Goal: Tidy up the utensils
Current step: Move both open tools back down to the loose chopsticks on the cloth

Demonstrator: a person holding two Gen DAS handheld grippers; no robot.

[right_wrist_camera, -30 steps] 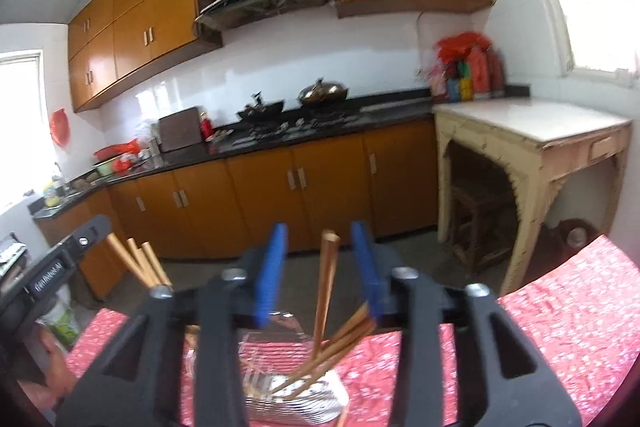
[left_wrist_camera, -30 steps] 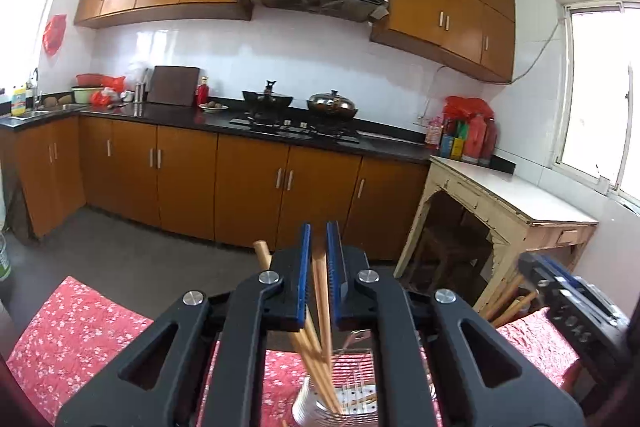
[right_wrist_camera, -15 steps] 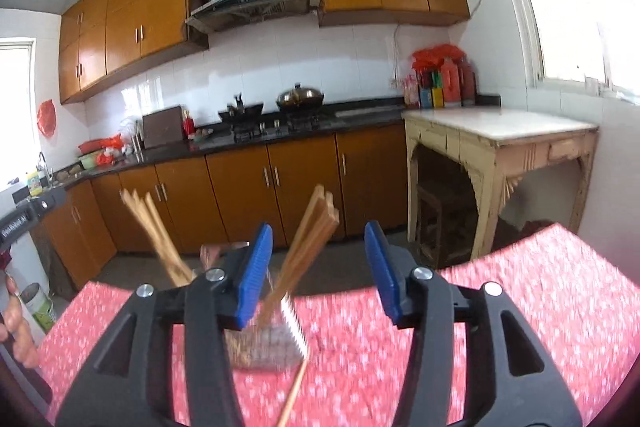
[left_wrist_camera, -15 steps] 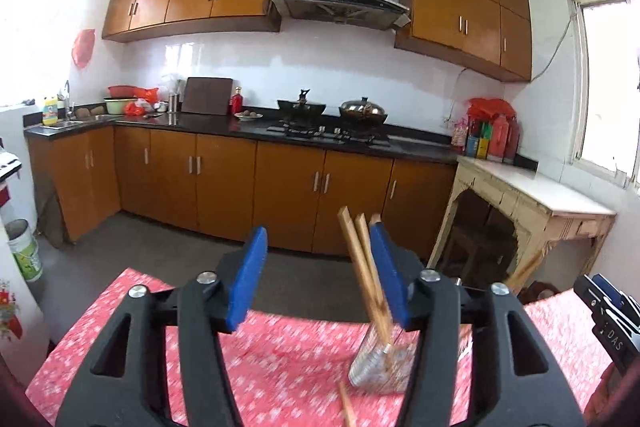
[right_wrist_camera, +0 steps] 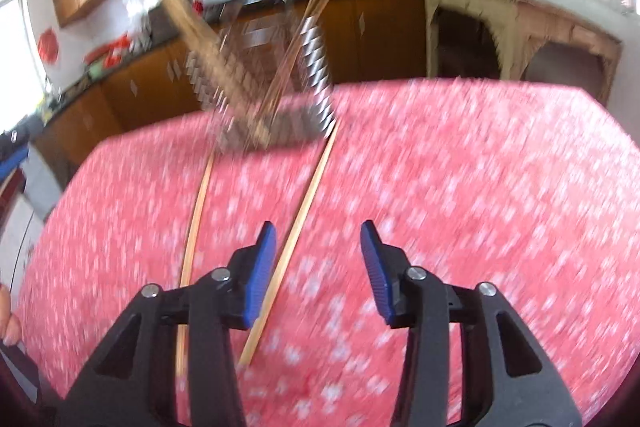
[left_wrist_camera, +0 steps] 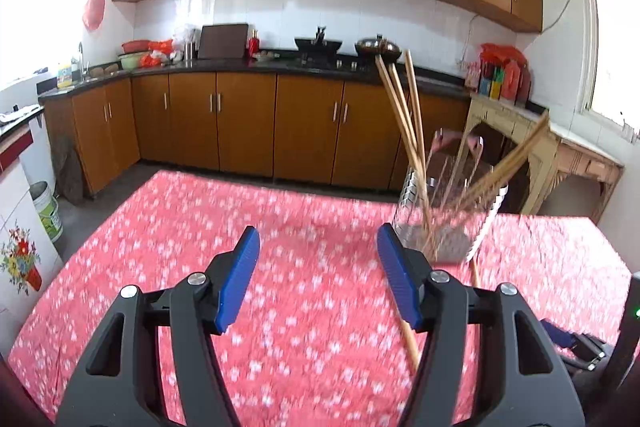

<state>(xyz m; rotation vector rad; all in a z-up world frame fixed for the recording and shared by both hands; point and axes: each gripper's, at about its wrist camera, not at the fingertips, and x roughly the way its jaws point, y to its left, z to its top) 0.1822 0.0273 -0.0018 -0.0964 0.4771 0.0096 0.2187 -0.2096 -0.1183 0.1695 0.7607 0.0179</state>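
A wire utensil holder (left_wrist_camera: pixel 448 203) stands on the red flowered tablecloth (left_wrist_camera: pixel 200 227) with several wooden chopsticks (left_wrist_camera: pixel 404 119) leaning in it. My left gripper (left_wrist_camera: pixel 318 267) hangs low over the cloth, left of the holder. Its jaws are opening and nothing is between them. One loose chopstick (left_wrist_camera: pixel 408 339) lies by its right finger. In the blurred right wrist view the holder (right_wrist_camera: pixel 316 67) is ahead. Two loose chopsticks lie on the cloth, one (right_wrist_camera: pixel 296 227) running just inside the left pad, the other (right_wrist_camera: pixel 196 227) further left. My right gripper (right_wrist_camera: pixel 319 259) is closing, its pads pressing on nothing.
Wooden kitchen cabinets and a dark counter (left_wrist_camera: pixel 240 67) run behind the table. A pale side table (left_wrist_camera: pixel 560 147) stands at the right. The other gripper (left_wrist_camera: pixel 572 343) shows at the lower right of the left view. A hand (right_wrist_camera: pixel 8 323) is at the left edge of the right view.
The left gripper, shut on chopsticks a second ago, has opened and left them in the holder. Both grippers have dropped and drawn back toward the cloth, and loose chopsticks now show there.
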